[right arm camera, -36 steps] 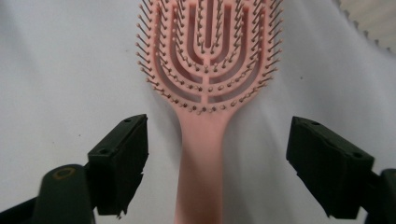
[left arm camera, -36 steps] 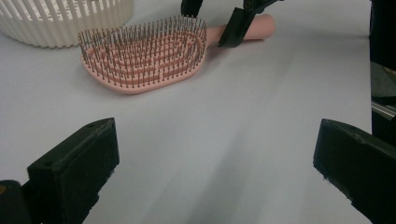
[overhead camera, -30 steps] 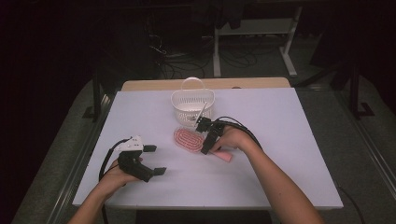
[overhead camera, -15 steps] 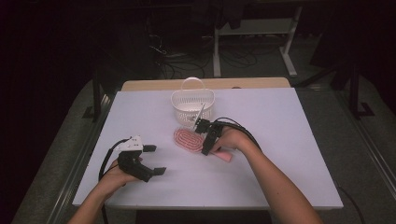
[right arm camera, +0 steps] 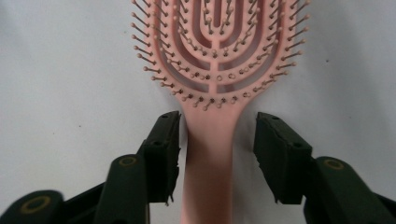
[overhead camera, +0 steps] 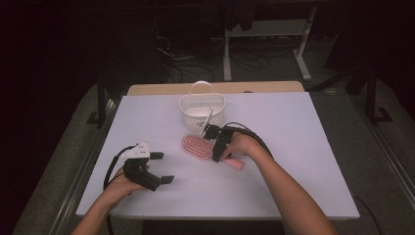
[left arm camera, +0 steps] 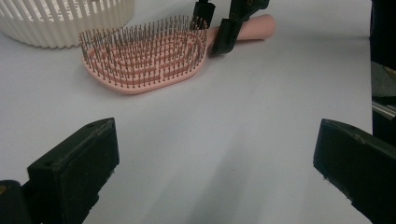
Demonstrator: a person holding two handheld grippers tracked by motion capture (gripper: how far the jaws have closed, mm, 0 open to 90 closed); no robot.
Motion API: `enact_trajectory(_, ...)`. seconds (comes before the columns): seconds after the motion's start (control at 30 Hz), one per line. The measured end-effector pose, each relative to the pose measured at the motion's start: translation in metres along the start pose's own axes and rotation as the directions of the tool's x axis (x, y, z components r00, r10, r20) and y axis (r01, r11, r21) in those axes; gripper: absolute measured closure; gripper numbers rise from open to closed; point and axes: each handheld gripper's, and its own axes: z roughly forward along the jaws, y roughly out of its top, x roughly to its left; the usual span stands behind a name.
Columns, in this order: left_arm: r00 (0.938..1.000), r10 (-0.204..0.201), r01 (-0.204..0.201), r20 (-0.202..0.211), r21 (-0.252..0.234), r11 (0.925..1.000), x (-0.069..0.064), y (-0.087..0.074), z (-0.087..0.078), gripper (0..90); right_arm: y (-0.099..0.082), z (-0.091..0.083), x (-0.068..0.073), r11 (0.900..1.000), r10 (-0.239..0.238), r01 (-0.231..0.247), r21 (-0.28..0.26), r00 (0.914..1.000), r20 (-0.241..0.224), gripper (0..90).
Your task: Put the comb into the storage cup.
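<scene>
A pink hairbrush (overhead camera: 197, 146) lies bristles up on the white table, its handle pointing toward the right hand. My right gripper (overhead camera: 213, 147) straddles the neck of the handle (right arm camera: 208, 154). Its jaws have just been closing, with the handle between them. In the right gripper view the left pad sits right beside the handle and a gap remains at the right pad, so it is open (right arm camera: 217, 140). My left gripper (overhead camera: 164, 167) rests open on the table at the front left with nothing between its jaws (left arm camera: 215, 158). It faces the brush (left arm camera: 144, 56) and the right gripper (left arm camera: 217, 32).
A white slatted basket (overhead camera: 201, 107) with a handle stands just behind the brush; its wall shows in the left gripper view (left arm camera: 65, 23). The white table (overhead camera: 303, 147) has bare room to the right and front. Dark floor, cables and stand legs lie beyond.
The right gripper's jaws stand a little closer together around the brush handle. Both hands and the brush have kept their places.
</scene>
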Motion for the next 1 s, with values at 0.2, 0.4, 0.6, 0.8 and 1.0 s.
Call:
enact_trajectory(0.2,1.0,-0.001,0.001,0.0,-0.001,1.0,0.0,0.0,0.0,0.2,0.002,0.0,0.001,0.9999,-0.011,0.011,0.009,0.9997,0.021,55.9)
enact_trajectory(0.4,1.0,0.001,-0.001,0.0,-0.001,1.0,0.0,0.0,0.0,0.2,0.003,0.0,0.004,0.9996,-0.021,0.02,0.019,0.9996,0.021,63.6)
enact_trajectory(0.6,1.0,0.0,0.0,0.0,-0.001,1.0,0.0,0.0,0.0,0.2,0.005,0.001,0.007,0.9989,-0.035,0.034,0.033,0.9983,0.046,65.8)
enact_trajectory(0.8,1.0,0.004,-0.004,0.0,-0.001,1.0,-0.001,0.001,0.0,0.2,0.008,0.002,0.01,0.9979,-0.033,0.029,0.057,0.9971,0.068,67.0)
enact_trajectory(1.0,1.0,0.005,-0.005,0.001,0.0,1.0,-0.001,0.001,0.001,0.2,0.008,0.002,0.01,0.9979,-0.031,0.027,0.058,0.9971,0.07,67.9)
